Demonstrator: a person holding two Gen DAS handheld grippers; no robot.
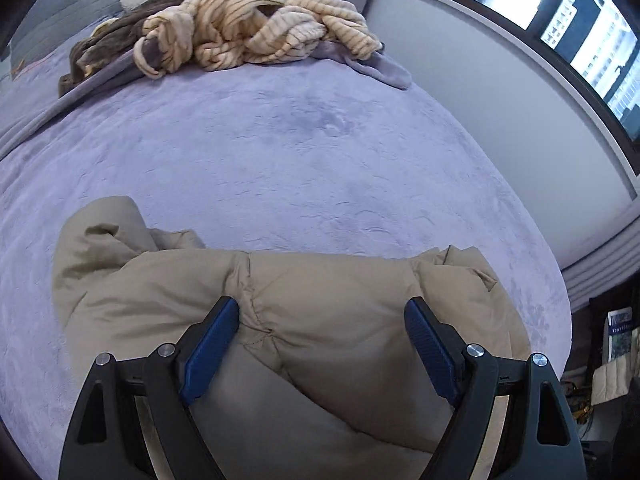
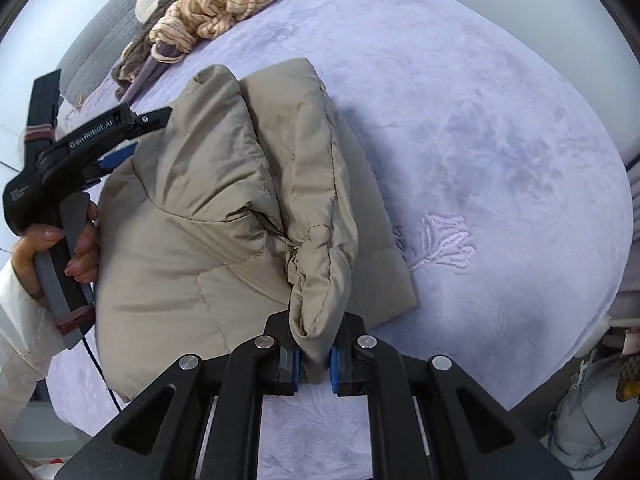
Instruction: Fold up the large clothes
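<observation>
The beige puffer jacket (image 2: pixel 208 216) lies bunched on the lilac bedspread (image 2: pixel 480 140) — the right gripper (image 2: pixel 314 364) pinches a fold at its near edge, the left gripper (image 1: pixel 322 316) hangs spread wide over it, gripping nothing.

Beige jacket (image 2: pixel 224 216) of quilted, faintly shiny puffy cloth, bed (image 1: pixel 320 152) under soft matt lilac plush, cream blanket (image 1: pixel 256 28) of ribbed fleece, left hand-held gripper (image 1: pixel 322 320) matt black plastic, ridged blue pads (image 1: pixel 212 344), shiny metal pins
</observation>
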